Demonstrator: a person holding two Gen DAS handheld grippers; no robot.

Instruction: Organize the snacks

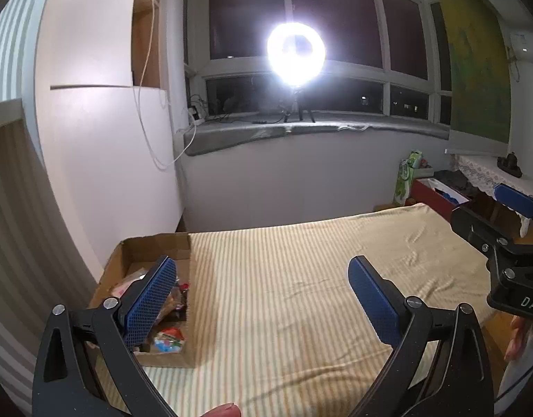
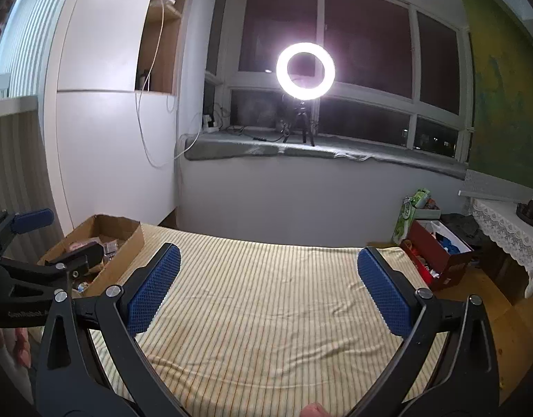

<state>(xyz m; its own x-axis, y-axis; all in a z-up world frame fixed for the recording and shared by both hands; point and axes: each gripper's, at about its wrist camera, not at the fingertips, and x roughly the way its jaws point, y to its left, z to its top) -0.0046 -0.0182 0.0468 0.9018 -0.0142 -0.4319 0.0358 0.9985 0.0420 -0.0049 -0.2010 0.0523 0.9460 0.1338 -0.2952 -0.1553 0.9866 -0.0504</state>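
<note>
Both claws spread wide and empty, left gripper [image 1: 263, 299] and right gripper [image 2: 268, 292] hover over the bare striped bedspread [image 1: 301, 278], snacks [image 1: 169, 338] already in the cardboard box [image 1: 141, 243] at nine o'clock, job looking nearly done.

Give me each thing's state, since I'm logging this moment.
Left claw: open, empty.
Right claw: open, empty.
Box: open, snacks inside, on the bed's left edge.
Bed: striped sheet, nothing between the claws.
Ring light: on.
Red box: open, on the floor.
</note>
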